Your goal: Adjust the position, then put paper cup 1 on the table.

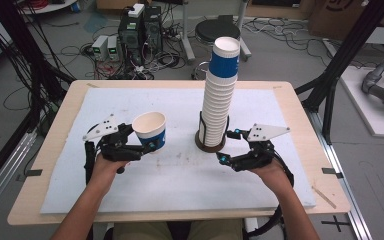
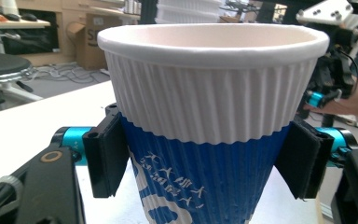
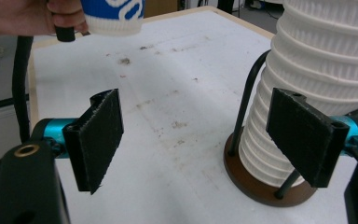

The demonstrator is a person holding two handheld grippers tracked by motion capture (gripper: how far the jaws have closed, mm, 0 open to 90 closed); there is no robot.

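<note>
A single paper cup, white ribbed top over a blue printed lower half, is held upright above the white mat, left of centre. My left gripper is shut on it; in the left gripper view its pads press both sides of the cup's blue band. A tall stack of the same cups stands in a brown round holder with black wire rods. My right gripper is open just right of the holder; the stack sits beside its right pad, not between the jaws.
A white mat with small brown stains covers the wooden table. Beyond the far edge are a black stool, computer boxes and floor cables. Black frame posts rise at the right.
</note>
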